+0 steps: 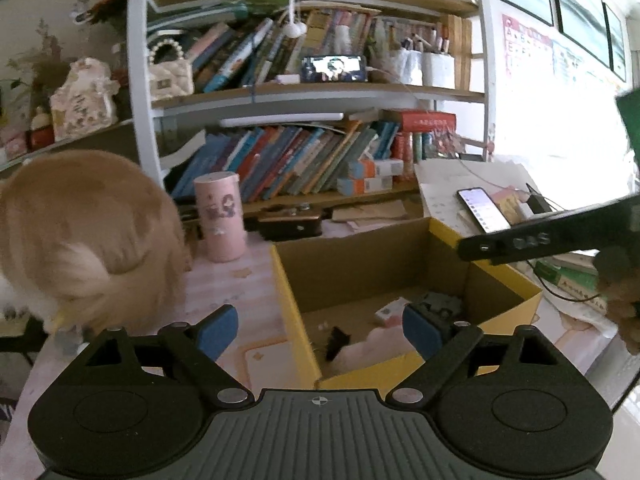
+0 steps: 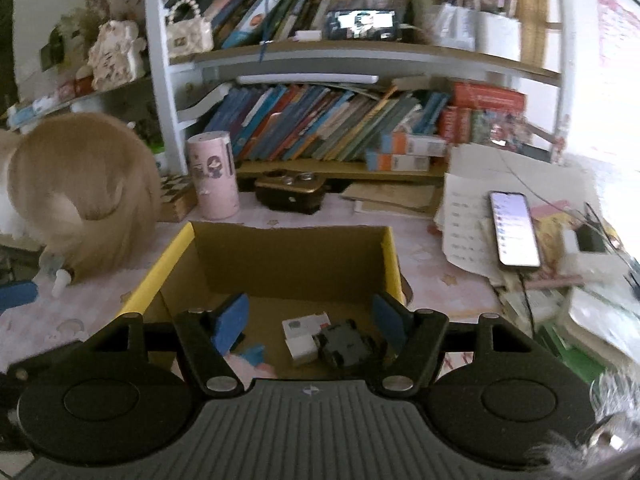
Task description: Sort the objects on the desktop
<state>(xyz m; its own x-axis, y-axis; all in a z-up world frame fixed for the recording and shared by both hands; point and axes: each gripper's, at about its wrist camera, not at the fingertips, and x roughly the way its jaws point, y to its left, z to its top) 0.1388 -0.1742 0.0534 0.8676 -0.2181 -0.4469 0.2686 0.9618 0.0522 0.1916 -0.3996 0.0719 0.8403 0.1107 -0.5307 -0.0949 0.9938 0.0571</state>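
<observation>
Cardboard box (image 2: 288,256) holds one white packet (image 2: 302,334) and one black toy car (image 2: 344,346); both grippers' jaws gape empty.

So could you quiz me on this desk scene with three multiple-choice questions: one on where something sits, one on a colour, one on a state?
1. Where is the small dark toy car?
A. inside the open yellow-rimmed cardboard box
B. on the bookshelf
C. on the phone

2. What colour is the tall cylindrical cartoon-printed container?
A. green
B. pink
C. black

3. How is the right gripper?
A. shut on a book
B. shut on the car
C. open, holding nothing

Answers: 1 A, it lies on the box floor beside a small white packet. 2 B, its body is pale pink. 3 C, its blue pads stand apart.
</observation>
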